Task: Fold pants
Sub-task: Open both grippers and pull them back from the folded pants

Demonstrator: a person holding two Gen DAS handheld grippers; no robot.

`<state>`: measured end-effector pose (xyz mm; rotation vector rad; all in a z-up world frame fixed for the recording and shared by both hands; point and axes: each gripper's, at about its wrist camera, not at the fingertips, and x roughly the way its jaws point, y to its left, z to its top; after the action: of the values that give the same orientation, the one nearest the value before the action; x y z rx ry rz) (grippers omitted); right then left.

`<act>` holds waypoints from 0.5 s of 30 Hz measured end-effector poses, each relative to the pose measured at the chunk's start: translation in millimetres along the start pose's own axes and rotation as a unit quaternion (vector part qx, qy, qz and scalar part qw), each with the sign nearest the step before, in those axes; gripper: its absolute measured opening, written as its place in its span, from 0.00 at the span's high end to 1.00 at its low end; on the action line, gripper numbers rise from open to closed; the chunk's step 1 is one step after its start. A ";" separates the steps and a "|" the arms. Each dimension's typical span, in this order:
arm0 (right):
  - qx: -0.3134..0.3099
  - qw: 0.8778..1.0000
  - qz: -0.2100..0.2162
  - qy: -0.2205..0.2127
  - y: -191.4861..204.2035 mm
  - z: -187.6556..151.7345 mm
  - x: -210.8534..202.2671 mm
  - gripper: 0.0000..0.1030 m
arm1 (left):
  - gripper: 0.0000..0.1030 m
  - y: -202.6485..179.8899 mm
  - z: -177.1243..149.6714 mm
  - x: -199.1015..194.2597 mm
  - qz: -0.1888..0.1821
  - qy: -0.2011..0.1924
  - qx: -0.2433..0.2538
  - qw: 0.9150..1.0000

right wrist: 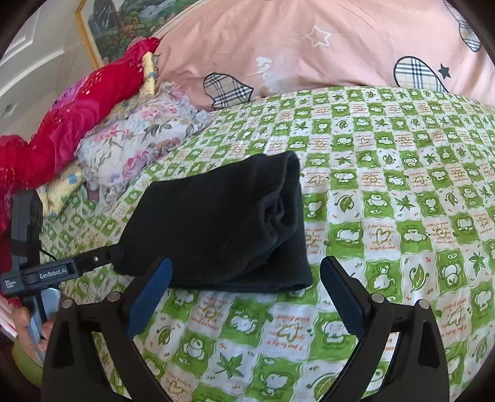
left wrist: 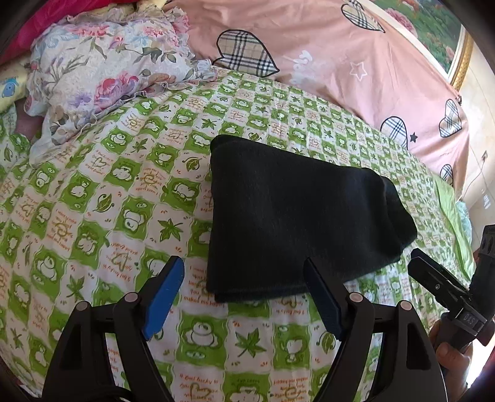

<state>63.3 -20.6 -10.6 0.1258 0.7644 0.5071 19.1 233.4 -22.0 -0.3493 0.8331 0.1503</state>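
Pants, black soft knit (left wrist: 297,216), are seen folded into a compact rectangle on the green-checked bed sheet (left wrist: 123,201). Left tongs (left wrist: 244,297) and right tongs (right wrist: 247,293), just beside the pants, are spread wide, gripping nothing. Folding is judged essentially done.

A bed with a green-checked sheet (left wrist: 123,198); pink quilt (left wrist: 355,62) at twelve o'clock, gold-framed painting (right wrist: 117,27) beyond, daylit.
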 end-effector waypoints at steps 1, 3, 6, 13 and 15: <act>-0.005 1.000 0.001 0.001 2.9 -1.0 -0.5 0.06 | 0.21 -0.5 -1.3 -1.8 0.002 0.000 0.003 1.000; -0.009 1.000 0.002 0.001 6.5 -2.4 -2.8 0.06 | 0.21 -1.8 -3.2 -4.8 0.007 0.000 0.009 1.000; -0.023 1.000 0.000 -0.001 13.2 -4.5 -7.8 0.03 | 0.19 -4.1 -6.7 -10.1 0.010 0.000 0.016 1.000; -0.044 0.999 -0.003 -0.004 22.3 -10.5 -13.0 0.01 | 0.19 -14.9 -17.2 -19.7 0.036 -0.009 0.041 0.998; -0.051 0.999 -0.004 -0.005 24.8 -12.6 -13.4 0.01 | 0.19 -16.9 -19.5 -21.7 0.040 -0.012 0.045 0.998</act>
<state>36.7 -6.3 -4.1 0.0313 0.7277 0.5372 -4.5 210.7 -13.8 -0.2295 0.8287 0.1914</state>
